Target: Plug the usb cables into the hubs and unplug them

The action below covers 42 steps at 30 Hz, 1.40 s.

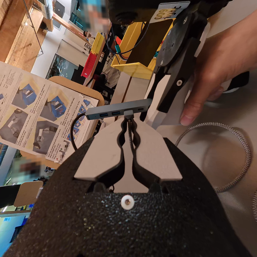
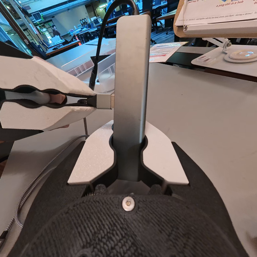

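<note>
While right gripper jaws clamp grey hub, left gripper jaws pinch plug; printed sheet behind.

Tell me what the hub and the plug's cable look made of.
Hub: probably anodised aluminium; matte grey, soft even sheen, crisp rounded edges. Painted plastic is possible.
Cable: braided fabric sleeve, likely nylon; grey-and-black woven pattern, matte.
</note>
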Motion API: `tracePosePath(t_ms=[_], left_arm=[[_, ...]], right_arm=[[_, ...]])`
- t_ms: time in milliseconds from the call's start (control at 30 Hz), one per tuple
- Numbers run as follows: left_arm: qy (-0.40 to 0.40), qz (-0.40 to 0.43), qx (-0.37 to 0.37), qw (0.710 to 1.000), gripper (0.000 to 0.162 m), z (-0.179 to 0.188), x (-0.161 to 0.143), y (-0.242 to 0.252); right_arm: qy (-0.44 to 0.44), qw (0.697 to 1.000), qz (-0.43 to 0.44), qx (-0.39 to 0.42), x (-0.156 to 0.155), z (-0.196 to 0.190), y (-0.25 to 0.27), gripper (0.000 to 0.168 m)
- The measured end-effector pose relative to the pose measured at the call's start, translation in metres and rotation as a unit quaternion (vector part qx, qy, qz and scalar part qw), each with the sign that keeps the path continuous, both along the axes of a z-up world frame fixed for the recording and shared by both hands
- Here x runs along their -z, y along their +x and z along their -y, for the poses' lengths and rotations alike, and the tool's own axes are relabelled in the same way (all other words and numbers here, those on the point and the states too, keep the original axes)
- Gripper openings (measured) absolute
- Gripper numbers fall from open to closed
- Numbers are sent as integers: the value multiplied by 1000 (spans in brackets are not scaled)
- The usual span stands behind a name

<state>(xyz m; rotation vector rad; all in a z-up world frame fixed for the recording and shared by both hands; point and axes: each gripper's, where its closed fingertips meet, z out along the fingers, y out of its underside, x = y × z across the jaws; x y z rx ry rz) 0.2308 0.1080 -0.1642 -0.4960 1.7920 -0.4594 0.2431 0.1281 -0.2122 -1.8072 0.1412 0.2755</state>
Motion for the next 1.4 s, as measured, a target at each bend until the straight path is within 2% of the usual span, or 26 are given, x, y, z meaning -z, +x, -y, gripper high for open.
tracePosePath(t_ms=[700,867,1400], left_arm=[[16,-20,-21,999,4,1,-1,-4],[15,-19,-16,1000,4,3,-3,-12],[-1,-20,-44,999,4,-8,-18,-2]], right_arm=[[4,1000,5,7,-1,0,2,33],[35,998,-53,25,-8,5,15,32],[27,999,-22,-2,-7,3,3,32]])
